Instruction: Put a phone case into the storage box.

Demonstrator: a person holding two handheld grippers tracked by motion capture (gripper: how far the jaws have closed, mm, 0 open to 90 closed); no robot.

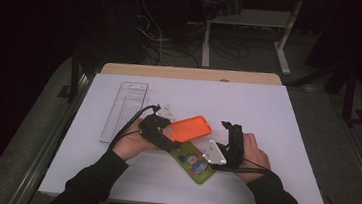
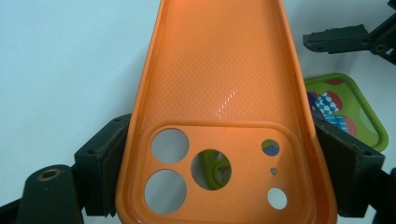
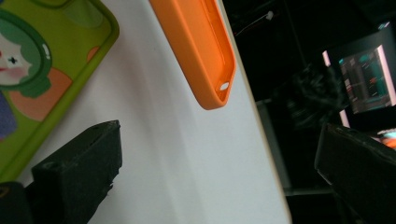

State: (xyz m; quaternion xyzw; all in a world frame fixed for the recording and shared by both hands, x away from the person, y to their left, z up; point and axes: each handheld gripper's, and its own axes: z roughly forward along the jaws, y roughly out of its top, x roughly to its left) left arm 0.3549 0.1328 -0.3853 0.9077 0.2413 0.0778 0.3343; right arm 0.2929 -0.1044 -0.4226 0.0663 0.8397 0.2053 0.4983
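The orange phone case (image 1: 191,127) is the landmark here: it lies near the middle of the white table (image 1: 267,120), hollow side up, with its camera cutouts toward the person's left hand. The left gripper (image 1: 159,128) has hold of that end; in the left gripper view the orange case (image 2: 219,93) sits between the 2 black jaws, whose pads press against its 2 long edges, so the jaws stand wide yet are clamped on the case. Just beneath the orange case's near end and slanting toward the person lies a green phone case (image 1: 192,162) with a cartoon picture on it; through 1 of the cutouts a bit of that green case (image 2: 348,112) shows, as does its corner off to the side. The right gripper (image 1: 231,132) is just right of the orange case, clear of it, with its jaws spread and nothing between them; in the right gripper view bare table lies between the 2 jaws, the orange case (image 3: 198,46) beyond them and the green case (image 3: 42,70) beside one jaw. Left of the orange case, a little apart, lies a clear plastic tray (image 1: 125,109).
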